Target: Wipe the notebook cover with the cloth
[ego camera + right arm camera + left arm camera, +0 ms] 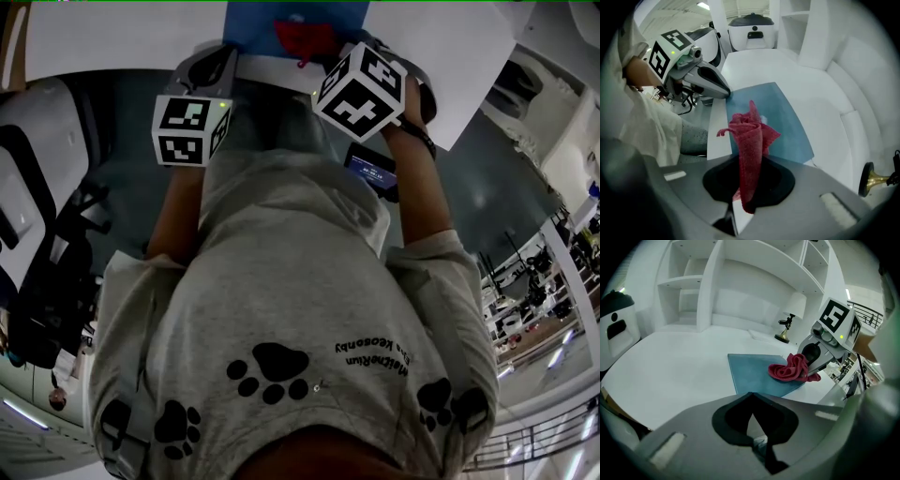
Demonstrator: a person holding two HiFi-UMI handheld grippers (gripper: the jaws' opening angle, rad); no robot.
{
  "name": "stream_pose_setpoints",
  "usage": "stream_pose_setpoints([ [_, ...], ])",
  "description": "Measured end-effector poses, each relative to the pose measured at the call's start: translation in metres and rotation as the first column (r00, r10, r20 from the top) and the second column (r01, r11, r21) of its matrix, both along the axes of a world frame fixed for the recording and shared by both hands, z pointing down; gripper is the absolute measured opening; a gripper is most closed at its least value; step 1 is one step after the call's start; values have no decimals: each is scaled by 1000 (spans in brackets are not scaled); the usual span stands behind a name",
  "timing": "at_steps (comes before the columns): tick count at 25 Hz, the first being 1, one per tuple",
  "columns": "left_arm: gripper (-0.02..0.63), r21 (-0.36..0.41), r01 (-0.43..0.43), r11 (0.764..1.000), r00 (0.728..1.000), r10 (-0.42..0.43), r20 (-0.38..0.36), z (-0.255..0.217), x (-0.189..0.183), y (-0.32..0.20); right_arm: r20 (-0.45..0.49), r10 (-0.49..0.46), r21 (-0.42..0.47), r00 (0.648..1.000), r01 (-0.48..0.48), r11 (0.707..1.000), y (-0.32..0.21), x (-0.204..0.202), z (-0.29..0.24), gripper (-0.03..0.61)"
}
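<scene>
Your right gripper [749, 161] is clamped tight on the red cloth [751, 131], which stands bunched up on the blue notebook [787, 119]. The notebook lies flat on the white table [768, 70], close to the edge in front of you. Your left gripper [727, 93] has its jaws together with nothing seen between them, its tip touching the notebook's near corner.

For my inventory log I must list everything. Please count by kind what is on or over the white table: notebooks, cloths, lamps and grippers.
blue notebook: 1
red cloth: 1
lamp: 1
grippers: 2 (left gripper, right gripper)
Total: 5
</scene>
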State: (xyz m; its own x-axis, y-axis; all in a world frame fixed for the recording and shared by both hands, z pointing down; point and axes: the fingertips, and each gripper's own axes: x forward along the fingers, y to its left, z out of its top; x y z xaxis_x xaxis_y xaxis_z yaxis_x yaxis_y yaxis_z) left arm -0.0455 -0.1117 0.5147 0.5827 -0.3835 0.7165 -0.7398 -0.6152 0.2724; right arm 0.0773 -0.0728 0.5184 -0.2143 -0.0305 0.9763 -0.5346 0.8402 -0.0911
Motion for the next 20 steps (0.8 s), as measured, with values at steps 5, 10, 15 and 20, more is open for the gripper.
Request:
stream_pose_setpoints([
  [5, 0, 2, -3, 1000, 1000, 3, 5, -1, 1, 1, -33, 30, 4, 999, -29, 1000, 8, 28, 0, 43],
  [10, 0, -6, -9, 1000, 1000, 9, 13, 2, 1, 0, -62, 64, -3, 996, -65, 998, 14, 47, 5, 43],
  [15, 0, -6, -18, 1000, 1000, 18, 21, 2, 1, -2, -55, 141, -11, 989, -141, 990, 18, 58, 4, 43],
  [20, 0, -13, -27, 1000, 999, 27, 31, 4, 0, -1, -4, 250, -1, 968, -250, 968, 20, 62, -10, 44],
])
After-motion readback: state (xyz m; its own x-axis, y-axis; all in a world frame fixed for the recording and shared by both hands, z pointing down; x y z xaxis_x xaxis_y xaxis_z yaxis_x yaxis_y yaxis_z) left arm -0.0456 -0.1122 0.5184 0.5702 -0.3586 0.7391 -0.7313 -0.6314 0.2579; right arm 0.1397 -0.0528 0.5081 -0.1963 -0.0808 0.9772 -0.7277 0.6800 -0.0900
